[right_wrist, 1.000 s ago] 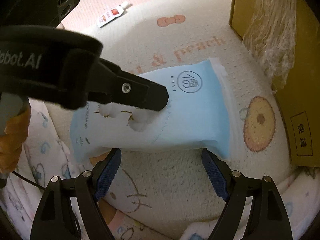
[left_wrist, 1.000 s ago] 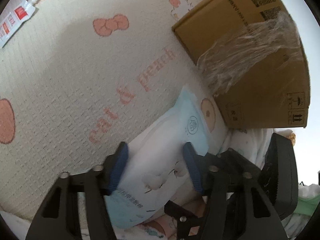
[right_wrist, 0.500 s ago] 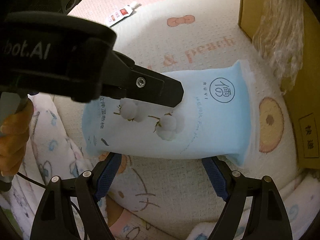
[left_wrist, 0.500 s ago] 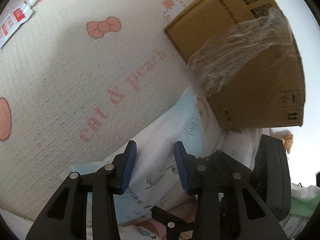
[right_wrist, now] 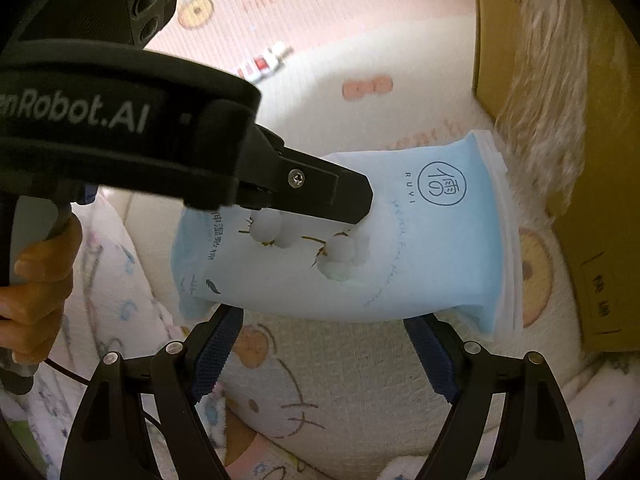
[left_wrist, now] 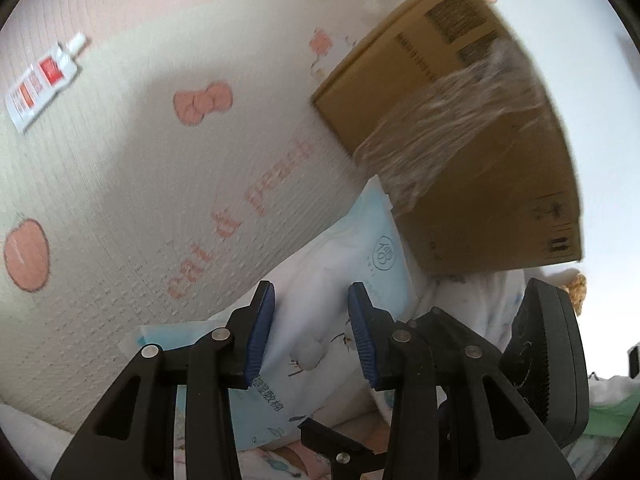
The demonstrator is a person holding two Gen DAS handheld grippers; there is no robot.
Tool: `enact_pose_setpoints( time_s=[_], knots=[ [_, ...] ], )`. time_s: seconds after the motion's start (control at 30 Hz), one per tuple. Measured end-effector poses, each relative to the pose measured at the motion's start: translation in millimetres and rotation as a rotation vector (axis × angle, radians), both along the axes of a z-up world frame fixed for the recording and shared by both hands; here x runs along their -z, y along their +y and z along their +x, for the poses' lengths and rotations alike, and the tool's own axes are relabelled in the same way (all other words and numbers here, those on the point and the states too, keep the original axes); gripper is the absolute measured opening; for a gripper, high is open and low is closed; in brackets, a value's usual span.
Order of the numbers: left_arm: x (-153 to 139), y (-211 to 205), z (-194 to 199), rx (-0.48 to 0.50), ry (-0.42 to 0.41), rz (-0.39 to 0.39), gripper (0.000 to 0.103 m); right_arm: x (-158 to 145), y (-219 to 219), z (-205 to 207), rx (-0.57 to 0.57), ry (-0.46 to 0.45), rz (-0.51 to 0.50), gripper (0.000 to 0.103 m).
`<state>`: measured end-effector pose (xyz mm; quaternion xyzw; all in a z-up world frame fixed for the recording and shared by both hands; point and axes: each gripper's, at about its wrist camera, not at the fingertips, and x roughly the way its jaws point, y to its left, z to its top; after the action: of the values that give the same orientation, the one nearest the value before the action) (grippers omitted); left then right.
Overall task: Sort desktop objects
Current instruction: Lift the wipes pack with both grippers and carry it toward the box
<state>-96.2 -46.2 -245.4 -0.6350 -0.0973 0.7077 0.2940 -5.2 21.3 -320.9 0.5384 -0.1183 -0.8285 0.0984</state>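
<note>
A light-blue and white pack of cotton pads (left_wrist: 368,248) hangs above the cream mat (left_wrist: 120,200), pinched across its middle by my left gripper (left_wrist: 310,308), which is shut on it. In the right wrist view the same pack (right_wrist: 420,248) hangs broadside, with the left gripper's black finger (right_wrist: 320,192) pressing into its front. My right gripper (right_wrist: 324,340) stands open just below the pack's lower edge, its blue pads wide apart and not touching it.
A brown cardboard box (left_wrist: 480,160) with crinkled clear plastic (left_wrist: 452,120) draped over it stands right behind the pack. A small red-and-white tube (left_wrist: 40,80) lies far left on the mat. A hand (right_wrist: 36,280) holds the left gripper's handle over patterned bedding (right_wrist: 120,300).
The left gripper's jaws closed onto the pack, then rose with it off the mat. The right gripper stayed open beneath it.
</note>
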Motion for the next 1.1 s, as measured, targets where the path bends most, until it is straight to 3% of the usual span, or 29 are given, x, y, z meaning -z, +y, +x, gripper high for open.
enact_pose_setpoints(
  time_s=[0.5,0.73,0.83,0.9,1.0,1.1],
  knots=[
    [-115,27,7,0.045,0.246,0.01,0.042,-97,12,1,0.044,0.256,0.05,0.082],
    [-160,48,8,0.069,0.319,0.033,0.042,-136,23,5,0.068,0.338,0.075,0.082],
    [-175,61,8,0.092,0.344,0.031,0.042,-148,30,5,0.081,0.366,0.089,0.082],
    [-180,75,6,0.109,0.358,0.028,0.042,-151,50,38,0.097,0.379,0.092,0.082],
    [-187,93,4,0.134,0.371,0.029,0.042,-162,85,34,0.122,0.393,0.097,0.082],
    [-196,109,3,0.164,0.387,0.035,0.042,-166,88,40,0.155,0.408,0.109,0.082]
  ],
)
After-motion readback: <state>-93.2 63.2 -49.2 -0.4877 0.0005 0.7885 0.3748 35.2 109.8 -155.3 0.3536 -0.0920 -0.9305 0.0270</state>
